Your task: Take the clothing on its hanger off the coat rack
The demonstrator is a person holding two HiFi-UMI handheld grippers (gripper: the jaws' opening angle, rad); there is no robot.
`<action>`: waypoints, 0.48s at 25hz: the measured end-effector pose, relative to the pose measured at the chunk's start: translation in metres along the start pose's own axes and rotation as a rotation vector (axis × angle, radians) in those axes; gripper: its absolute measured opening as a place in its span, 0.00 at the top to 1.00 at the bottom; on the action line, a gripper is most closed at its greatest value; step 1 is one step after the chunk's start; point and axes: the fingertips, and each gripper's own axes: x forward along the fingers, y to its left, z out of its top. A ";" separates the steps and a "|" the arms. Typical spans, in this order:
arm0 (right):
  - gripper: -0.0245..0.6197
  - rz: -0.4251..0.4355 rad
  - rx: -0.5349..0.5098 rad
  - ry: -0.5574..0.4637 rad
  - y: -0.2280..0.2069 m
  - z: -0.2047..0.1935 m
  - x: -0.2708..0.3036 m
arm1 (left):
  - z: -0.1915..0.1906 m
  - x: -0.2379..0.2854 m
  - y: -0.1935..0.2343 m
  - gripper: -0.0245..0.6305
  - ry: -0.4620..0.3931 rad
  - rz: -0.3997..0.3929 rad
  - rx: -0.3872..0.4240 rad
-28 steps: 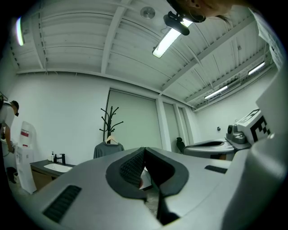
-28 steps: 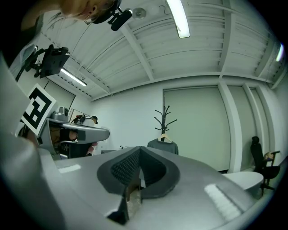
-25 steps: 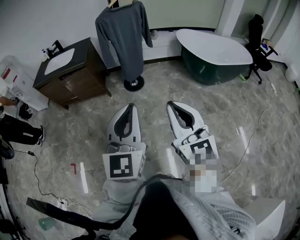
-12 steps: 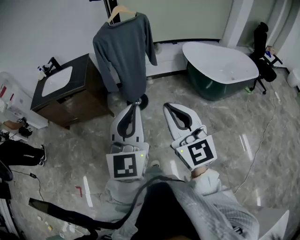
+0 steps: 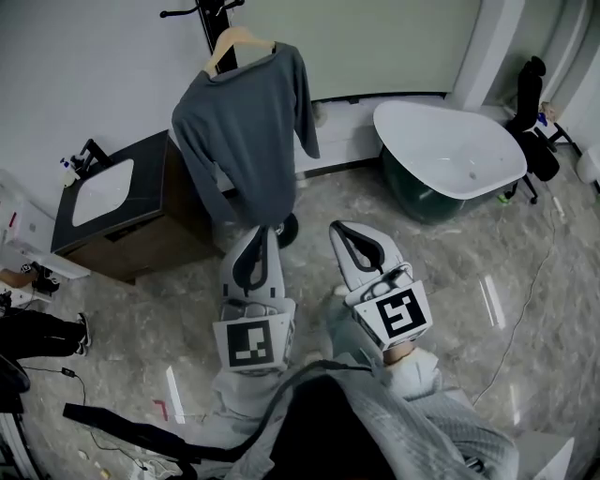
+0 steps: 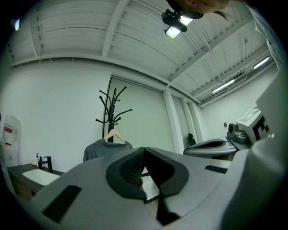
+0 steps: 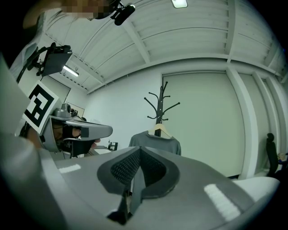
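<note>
A grey long-sleeved top (image 5: 248, 131) hangs on a wooden hanger (image 5: 234, 42) from a black coat rack (image 5: 204, 17) near the back wall. The same top (image 6: 96, 150) shows ahead in the left gripper view, and the top (image 7: 155, 143) under the rack (image 7: 159, 108) shows in the right gripper view. My left gripper (image 5: 261, 232) is shut and empty, its tip just below the top's hem. Beside it, my right gripper (image 5: 339, 229) is shut with nothing held. Both point toward the rack.
A dark wooden vanity with a white sink (image 5: 103, 192) stands left of the rack. A green and white bathtub (image 5: 450, 159) sits at the right, with a black office chair (image 5: 534, 122) beyond it. Cables (image 5: 516, 309) trail over the marble floor.
The rack, top, vanity and tub have slid lower and grown larger in the head view. Both shut grippers now reach nearer the hanging top, the left tip close under its hem.
</note>
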 end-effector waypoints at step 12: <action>0.96 0.135 -0.032 -0.064 -0.177 -0.002 0.207 | -0.001 0.240 0.070 0.96 -0.019 0.176 0.067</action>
